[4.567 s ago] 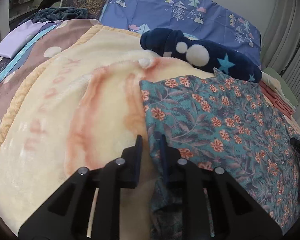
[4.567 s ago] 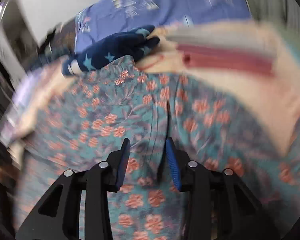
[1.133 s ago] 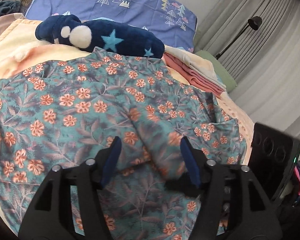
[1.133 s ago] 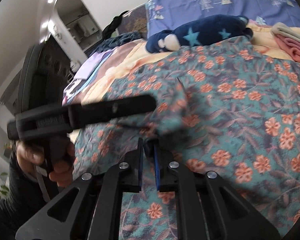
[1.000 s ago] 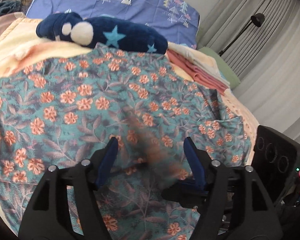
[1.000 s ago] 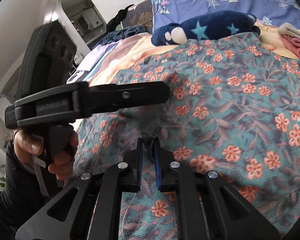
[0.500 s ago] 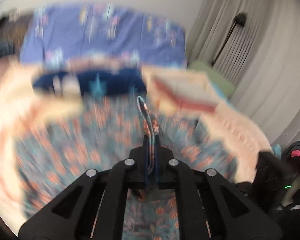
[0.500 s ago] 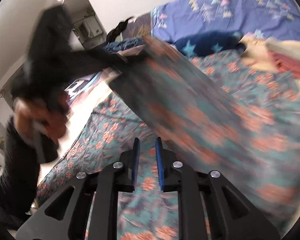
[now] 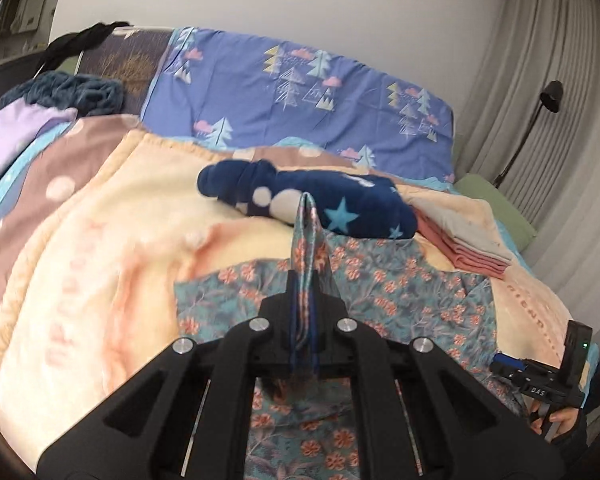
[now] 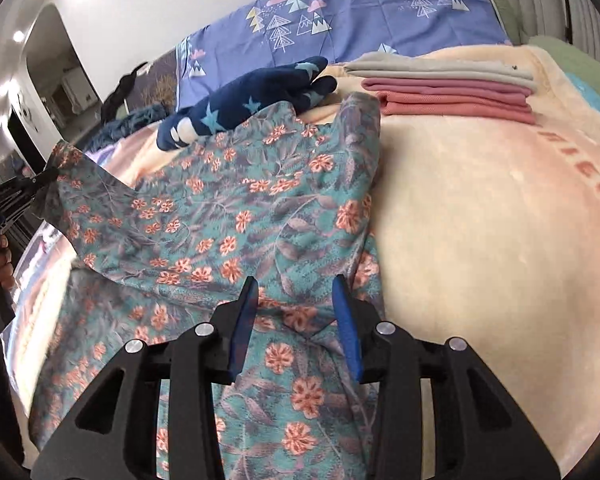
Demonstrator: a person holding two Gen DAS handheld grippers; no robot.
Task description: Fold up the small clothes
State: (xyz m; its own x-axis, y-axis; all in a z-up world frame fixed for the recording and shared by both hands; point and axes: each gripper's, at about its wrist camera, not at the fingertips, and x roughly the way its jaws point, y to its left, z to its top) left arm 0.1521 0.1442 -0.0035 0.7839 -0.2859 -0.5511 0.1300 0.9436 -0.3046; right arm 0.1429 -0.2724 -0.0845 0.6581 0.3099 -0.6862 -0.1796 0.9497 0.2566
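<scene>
The floral garment is thin, soft teal cloth printed with orange flowers and grey-purple leaves, lying rumpled on a plush cream blanket with pinkish markings that covers the bed. The left claw is pinched tight on a doubled edge of that cloth, which stands up between its black fingers as a narrow vertical fold; in the right wrist view the same corner is lifted at far left, pulling the fabric into a slanting sheet. The right claw is spread wide, its blue-lined fingers hovering over the garment's near part with nothing gripped. Behind the cloth lies a fuzzy navy plush piece with pale blue stars and white dots, and beside it a neat stack of folded pink and beige fabrics. A blue pillowcase with tree and cloud prints leans at the head of the bed, against a plain white wall; grey pleated curtains and a black lamp stand to the right
</scene>
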